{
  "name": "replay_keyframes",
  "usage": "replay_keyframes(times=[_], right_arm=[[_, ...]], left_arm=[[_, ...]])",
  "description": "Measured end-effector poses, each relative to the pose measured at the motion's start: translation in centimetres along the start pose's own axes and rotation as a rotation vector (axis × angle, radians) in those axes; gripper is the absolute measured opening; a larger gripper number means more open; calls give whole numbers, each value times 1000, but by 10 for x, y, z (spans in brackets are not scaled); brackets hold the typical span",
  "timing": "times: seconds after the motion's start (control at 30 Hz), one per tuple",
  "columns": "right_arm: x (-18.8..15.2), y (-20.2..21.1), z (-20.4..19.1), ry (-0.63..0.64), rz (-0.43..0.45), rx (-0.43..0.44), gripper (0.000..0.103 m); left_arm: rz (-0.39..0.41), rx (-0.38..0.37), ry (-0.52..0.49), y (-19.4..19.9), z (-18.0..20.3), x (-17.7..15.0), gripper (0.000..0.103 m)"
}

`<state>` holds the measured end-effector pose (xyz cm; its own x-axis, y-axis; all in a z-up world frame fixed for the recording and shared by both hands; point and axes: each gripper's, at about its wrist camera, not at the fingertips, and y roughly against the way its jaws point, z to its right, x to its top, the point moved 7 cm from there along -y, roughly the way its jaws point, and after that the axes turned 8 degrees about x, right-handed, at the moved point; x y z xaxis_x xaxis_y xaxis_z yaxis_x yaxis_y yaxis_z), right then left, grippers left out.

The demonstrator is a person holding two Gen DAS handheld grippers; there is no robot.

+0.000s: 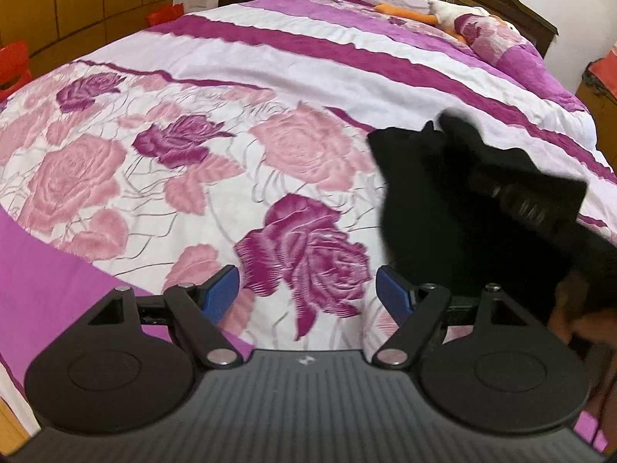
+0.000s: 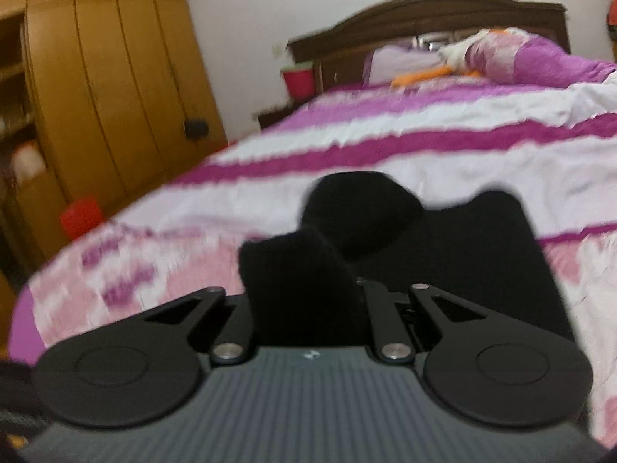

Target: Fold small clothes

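Black cloth (image 1: pixel 432 193) fills the right side of the left wrist view, lifted above the bedspread (image 1: pixel 216 88) and hanging down toward the lower right, where it passes behind the right-hand finger of the left tongs (image 1: pixel 307 296). Those tongs sit at the bottom centre of that frame with their blue pads (image 1: pixel 221 289) set wide apart; nothing lies between them, only the rose pattern of the bedspread below, and the cloth is just beside their right finger rather than in their grip. A dark ribbed part of the other tool crosses the cloth at the right edge, and a blurred hand (image 1: pixel 578 316) shows in the lower right corner. In the right wrist view the same cloth (image 2: pixel 385 231) rises straight out of the right tongs (image 2: pixel 308 308) at the lower centre of the frame: the fingers are drawn close together and a bunched fold of it stands up between them, so they are clamped on the cloth, with the rest of it spreading up and to the right over the striped part of the bedspread (image 2: pixel 462 158). Farther back, at the upper right of both views, pillows and a soft toy (image 1: pixel 455 11) lie by the dark headboard (image 2: pixel 424 11), and a wooden wardrobe (image 2: pixel 108 77) stands at the upper left.
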<state>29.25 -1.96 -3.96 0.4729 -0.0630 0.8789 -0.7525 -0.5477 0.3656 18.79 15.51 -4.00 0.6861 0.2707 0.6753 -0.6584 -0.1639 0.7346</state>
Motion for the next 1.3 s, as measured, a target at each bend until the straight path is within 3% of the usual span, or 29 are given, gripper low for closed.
replay_keyframes(times=[0.2, 0.4, 0.63, 0.83, 1.07, 1.3], right_arm=[[-9, -2, -5, 2, -39, 22, 17], [-5, 17, -22, 3, -79, 132, 50], [4, 80, -17, -8, -71, 195, 50], [10, 122, 24, -56, 18, 102, 51], [-7, 138, 78, -135, 32, -75, 51], [-35, 141, 110, -248, 51, -101, 52]], left_arm=[[17, -7, 27, -2, -10, 2, 82], [48, -63, 42, 8, -2, 12, 82], [66, -161, 51, 18, 27, 26, 82], [32, -236, 44, 5, 70, 34, 82], [1, -214, 17, -35, 109, 32, 82], [67, -174, 39, -55, 123, 27, 80]])
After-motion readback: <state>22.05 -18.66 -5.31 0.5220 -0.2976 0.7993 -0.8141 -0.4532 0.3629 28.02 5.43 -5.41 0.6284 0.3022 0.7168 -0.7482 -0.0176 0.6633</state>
